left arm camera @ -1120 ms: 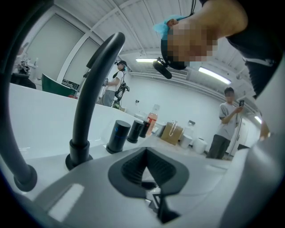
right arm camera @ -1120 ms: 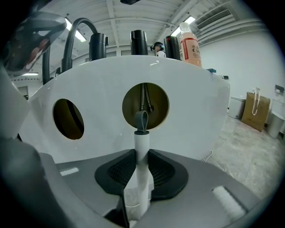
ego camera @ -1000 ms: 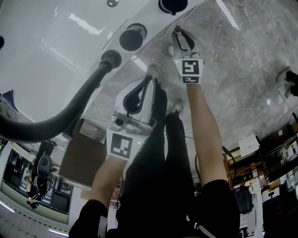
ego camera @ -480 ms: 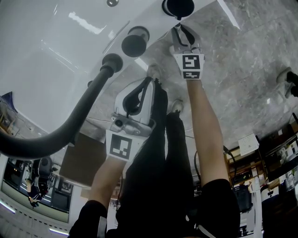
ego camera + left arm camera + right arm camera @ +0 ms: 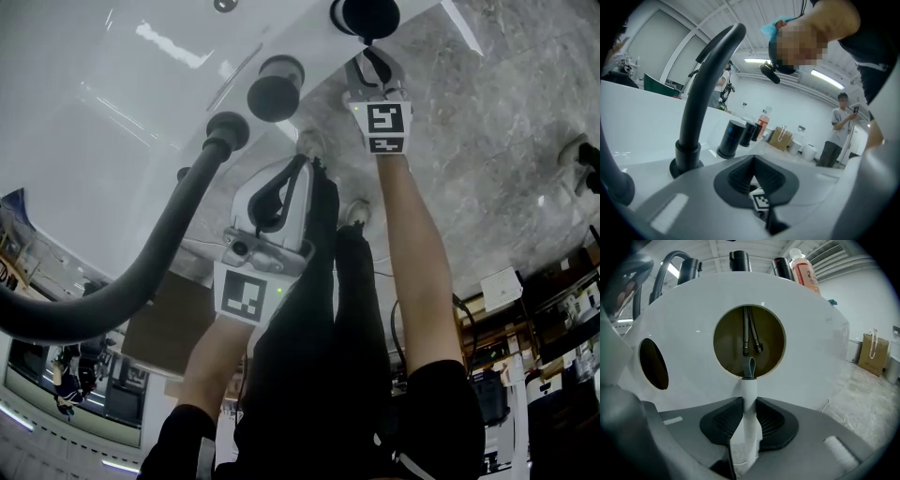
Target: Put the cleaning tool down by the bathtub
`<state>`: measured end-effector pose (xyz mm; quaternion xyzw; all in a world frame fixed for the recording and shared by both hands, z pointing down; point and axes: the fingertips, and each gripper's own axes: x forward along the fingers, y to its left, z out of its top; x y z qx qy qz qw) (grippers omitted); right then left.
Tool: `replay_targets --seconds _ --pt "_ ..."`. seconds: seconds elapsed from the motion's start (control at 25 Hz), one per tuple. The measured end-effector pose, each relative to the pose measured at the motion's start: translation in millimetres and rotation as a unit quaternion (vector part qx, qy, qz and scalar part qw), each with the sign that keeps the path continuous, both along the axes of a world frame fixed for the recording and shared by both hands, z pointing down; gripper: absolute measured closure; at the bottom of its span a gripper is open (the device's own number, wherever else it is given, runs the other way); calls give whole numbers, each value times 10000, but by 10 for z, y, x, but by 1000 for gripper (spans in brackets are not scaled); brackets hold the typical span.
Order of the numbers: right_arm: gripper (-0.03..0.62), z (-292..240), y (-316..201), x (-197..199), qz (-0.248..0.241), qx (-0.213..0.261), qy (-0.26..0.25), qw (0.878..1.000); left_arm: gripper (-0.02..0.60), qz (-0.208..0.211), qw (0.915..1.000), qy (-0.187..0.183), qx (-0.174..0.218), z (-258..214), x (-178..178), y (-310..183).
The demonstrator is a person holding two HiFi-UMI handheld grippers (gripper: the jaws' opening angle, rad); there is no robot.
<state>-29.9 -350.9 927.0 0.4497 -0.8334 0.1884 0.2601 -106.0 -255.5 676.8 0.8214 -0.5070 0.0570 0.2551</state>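
The cleaning tool (image 5: 749, 394) has a white handle ending in a grey loop, and it stands upright between the pads of my right gripper (image 5: 749, 416), which is shut on it. In the head view the right gripper (image 5: 370, 70) is low by the white bathtub's (image 5: 112, 112) outer wall, just under a black knob (image 5: 366, 14). The right gripper view faces the tub wall (image 5: 811, 343) and a round hole with hoses (image 5: 750, 341). My left gripper (image 5: 300, 161) hangs nearer me, its tips together with nothing between them (image 5: 752, 161).
A black curved faucet spout (image 5: 159, 253) and black knobs (image 5: 272, 89) stand on the tub rim, with an orange-labelled bottle (image 5: 805, 273) beside them. Grey marble floor (image 5: 487, 159) lies to the right. The person's shoes (image 5: 309, 142) are near the tub. A paper bag (image 5: 872, 355) stands further off.
My right gripper has crept a little up the picture with the tool, closer to the tub wall and the black knob. The left gripper has stayed where it was.
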Motion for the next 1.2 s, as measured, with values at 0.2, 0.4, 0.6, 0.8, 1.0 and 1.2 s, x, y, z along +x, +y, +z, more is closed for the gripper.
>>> replay_targets --seconds 0.2,0.4,0.6,0.8,1.0,1.2 --pt "500 21 4 2 16 -63 -23 10000 575 0 10000 14 -9 7 -11 3" --pt "480 73 49 10 10 -139 -3 9999 575 -13 10000 29 -13 21 -29 4" --pt "473 40 45 14 0 -125 3 9999 575 -50 10000 56 -6 -12 -23 5" --pt "468 41 54 12 1 -102 23 9999 575 -49 10000 40 6 2 -28 47" --pt "464 17 111 22 2 -113 -9 9999 575 -51 10000 49 12 -28 -12 76" --pt "464 -63 130 60 45 -77 -20 10000 575 -66 9999 46 90 -126 17 82"
